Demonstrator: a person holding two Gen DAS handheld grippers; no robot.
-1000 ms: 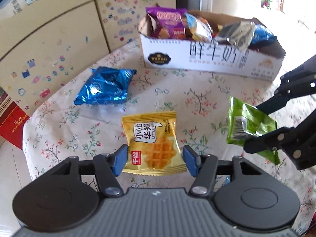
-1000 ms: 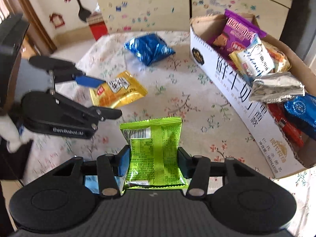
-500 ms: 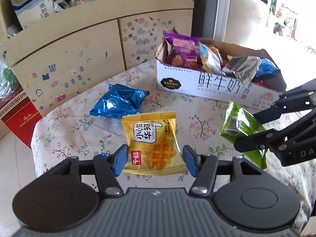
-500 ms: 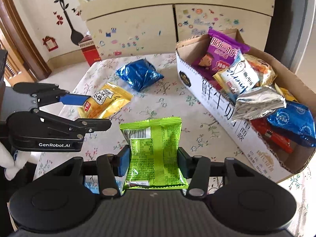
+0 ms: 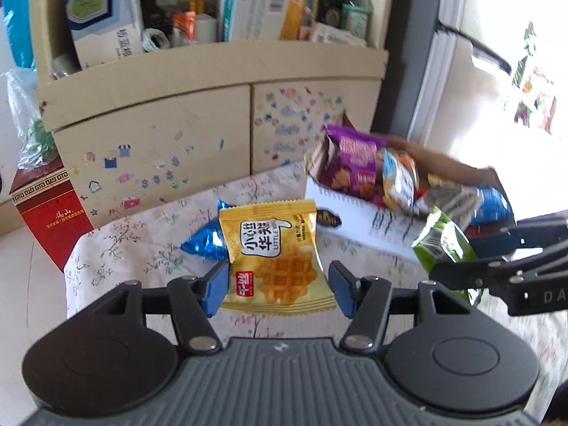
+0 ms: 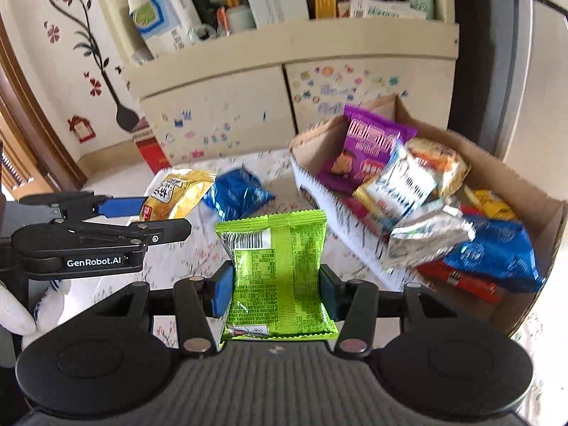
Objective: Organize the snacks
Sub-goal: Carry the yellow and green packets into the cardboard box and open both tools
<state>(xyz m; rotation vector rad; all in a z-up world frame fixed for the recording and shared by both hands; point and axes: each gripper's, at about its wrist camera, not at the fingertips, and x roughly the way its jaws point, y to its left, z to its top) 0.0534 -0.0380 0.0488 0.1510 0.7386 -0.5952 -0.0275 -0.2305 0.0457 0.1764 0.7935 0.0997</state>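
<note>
Yellow waffle packet (image 5: 273,259), held upright between the blue pads of the left claw (image 5: 278,285), hangs in the air above the floral-clothed surface (image 5: 142,248). The right claw (image 6: 276,293) pinches a green snack packet (image 6: 277,277) the same way, its pads pressed on both edges of the packet. Both packets are on the near side of the open cardboard box (image 6: 525,191), which stands on the surface at its far right end. The step in hand looks like the carry: two snacks lifted and bound for the box. The next move likely calls for bringing each claw over the box's white front wall and letting go above a gap. That room is scarce; the box already holds a purple packet (image 6: 369,149), a silver packet (image 6: 422,238) and a blue bag (image 6: 493,252), heaped high. A loose blue packet (image 6: 236,195) lies on the surface left of the box, yet to be gathered. Behind the box stands a cream cabinet (image 5: 159,142) with stickers.
</note>
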